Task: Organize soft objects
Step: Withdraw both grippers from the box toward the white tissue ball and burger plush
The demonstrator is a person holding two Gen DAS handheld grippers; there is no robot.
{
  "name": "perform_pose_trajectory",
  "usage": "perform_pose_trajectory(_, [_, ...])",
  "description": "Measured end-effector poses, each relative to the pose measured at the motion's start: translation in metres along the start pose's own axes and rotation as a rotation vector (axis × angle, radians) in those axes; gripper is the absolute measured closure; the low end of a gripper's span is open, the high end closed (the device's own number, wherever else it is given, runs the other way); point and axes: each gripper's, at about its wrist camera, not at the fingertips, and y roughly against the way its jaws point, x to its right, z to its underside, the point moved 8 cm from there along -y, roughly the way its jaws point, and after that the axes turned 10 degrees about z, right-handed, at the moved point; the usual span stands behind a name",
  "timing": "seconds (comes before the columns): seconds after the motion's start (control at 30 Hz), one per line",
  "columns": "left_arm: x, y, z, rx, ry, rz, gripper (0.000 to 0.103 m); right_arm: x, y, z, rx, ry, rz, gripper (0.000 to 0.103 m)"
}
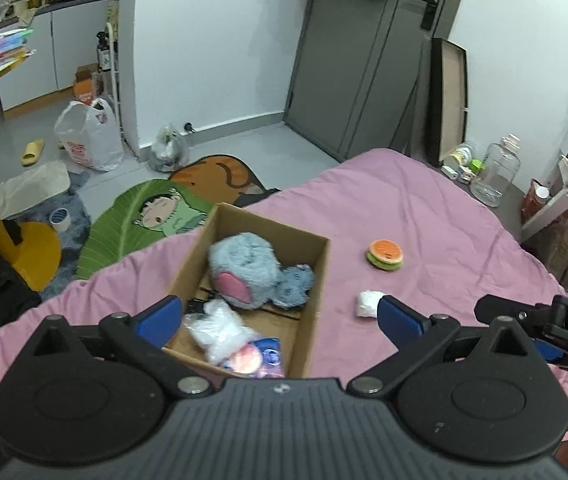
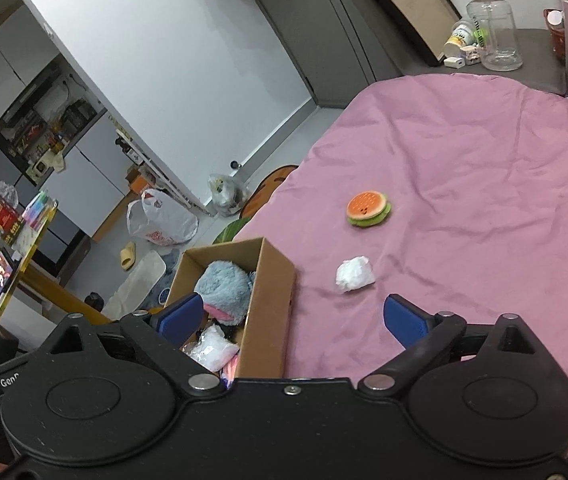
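- two soft things are left out on the pink bedspread (image 2: pixel 483 168) — a white wad (image 2: pixel 355 275) and a burger toy (image 2: pixel 368 209); the cardboard box (image 2: pixel 272 312) already holds a blue plush (image 2: pixel 224 292) and a couple of bagged bits.
- the right gripper (image 2: pixel 293 322) is spread wide with nothing between its jaws, and the white wad is seen just ahead of it, a touch right of centre, with the burger toy further off along roughly the same line.
- the left gripper (image 1: pixel 280 320) is also spread wide and empty, hung over the near end of the box; from there the white wad (image 1: pixel 368 303) sits right by its right-hand fingertip, outside the box wall.
- no real long axis can be made out on the wad — it's a roundish lump, so any closing direction would probably do.
- the right one is judged better lined up for it; the box is then to its left.
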Motion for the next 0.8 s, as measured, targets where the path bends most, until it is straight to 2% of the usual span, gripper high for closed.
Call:
perform_pose_trajectory(0.43, [0.036,-0.022,0.007,-0.036,-0.012,-0.033,0.000,0.037,-0.003,-0.018,0.009,-0.016,-0.001,0.005])
perform_pose_trajectory(0.8, [0.060,-0.045,0.000,-0.037,-0.039,-0.062,0.000,0.063,-0.018,-0.036,0.012,-0.035,-0.004,0.005])
